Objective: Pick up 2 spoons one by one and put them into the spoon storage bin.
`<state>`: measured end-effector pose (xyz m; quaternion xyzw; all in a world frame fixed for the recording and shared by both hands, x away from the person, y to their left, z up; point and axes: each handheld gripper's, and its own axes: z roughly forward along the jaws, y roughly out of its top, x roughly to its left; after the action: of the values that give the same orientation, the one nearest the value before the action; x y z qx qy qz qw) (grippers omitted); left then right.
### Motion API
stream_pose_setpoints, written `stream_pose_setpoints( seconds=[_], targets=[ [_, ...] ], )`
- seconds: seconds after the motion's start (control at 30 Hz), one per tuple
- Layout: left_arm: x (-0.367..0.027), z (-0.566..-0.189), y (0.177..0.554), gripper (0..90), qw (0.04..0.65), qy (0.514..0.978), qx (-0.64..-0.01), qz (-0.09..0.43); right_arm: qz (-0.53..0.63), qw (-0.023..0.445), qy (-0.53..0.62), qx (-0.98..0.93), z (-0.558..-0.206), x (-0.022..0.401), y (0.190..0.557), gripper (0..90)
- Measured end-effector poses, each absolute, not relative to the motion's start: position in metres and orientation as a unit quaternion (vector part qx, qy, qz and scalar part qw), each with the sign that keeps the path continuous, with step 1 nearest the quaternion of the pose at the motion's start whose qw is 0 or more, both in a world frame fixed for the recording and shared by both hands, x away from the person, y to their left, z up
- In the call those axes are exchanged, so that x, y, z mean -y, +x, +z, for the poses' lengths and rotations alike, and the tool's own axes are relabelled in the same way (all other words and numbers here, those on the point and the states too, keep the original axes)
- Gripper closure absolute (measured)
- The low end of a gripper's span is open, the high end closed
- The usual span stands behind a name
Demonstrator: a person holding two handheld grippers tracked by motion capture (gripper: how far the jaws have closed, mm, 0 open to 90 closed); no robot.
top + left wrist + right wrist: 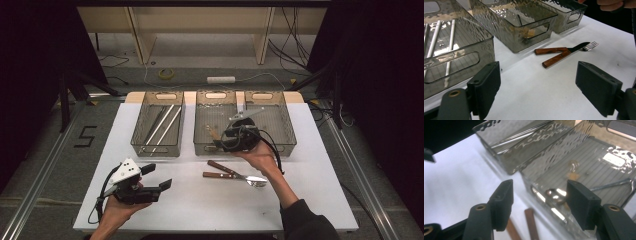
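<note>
While the wooden-handled knife (221, 166) and the wooden-handled fork (235, 176) lie together on the white table (200, 205), just near of the middle bin (215, 122), they look like the next things to sort, and the move turns on how they lie from the right gripper (240, 136). Both pieces run roughly left to right, handles to the left and the fork's tines and the knife's tip to the right, the two crossing or touching toward that right end. In the left gripper view the same pair shows as two brown handles (554, 53) meeting a dark blade and bright tines. The right gripper hangs over the near wall of the middle bin, directly far of the pair and close to it, so the cutlery lies near of and below its jaws; in the right gripper view those jaws stand apart with nothing between them, a spoon (555, 195) lies in the bin past them, and the ends of the two handles (530, 220) show beneath on the table. My reading is that the right hand must come back toward the person and down, with the jaws turned across a handle's long axis. The left gripper (150, 181) rests well to the left near the table's near edge, jaws wide and empty, pointing right toward the pair but clearly farther off. The left bin (137, 137) holds long metal rods, and the right bin (287, 125) stands beside the middle one.
</note>
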<state>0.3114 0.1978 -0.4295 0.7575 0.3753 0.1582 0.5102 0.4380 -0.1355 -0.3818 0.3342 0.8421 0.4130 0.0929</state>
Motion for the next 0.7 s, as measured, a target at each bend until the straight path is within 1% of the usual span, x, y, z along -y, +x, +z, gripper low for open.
stream_pose_setpoints(
  seconds=[0.2, 0.37, 0.7],
  targets=[
    [-0.195, -0.429, 0.319, 19.7, 0.51, 0.762, -0.375, 0.136, 0.418, 0.095, 0.332, -0.84, -0.388, 0.152, 0.419, 37.4],
    [-0.187, -0.429, 0.326, 19.4, 0.499, 0.777, -0.365, 0.122, 0.429, 0.097, 0.334, -0.834, -0.396, 0.167, 0.403, 36.6],
    [-0.174, -0.421, 0.335, 19.2, 0.489, 0.791, -0.349, 0.115, 0.449, 0.11, 0.345, -0.817, -0.405, 0.191, 0.377, 36.0]
  ],
)
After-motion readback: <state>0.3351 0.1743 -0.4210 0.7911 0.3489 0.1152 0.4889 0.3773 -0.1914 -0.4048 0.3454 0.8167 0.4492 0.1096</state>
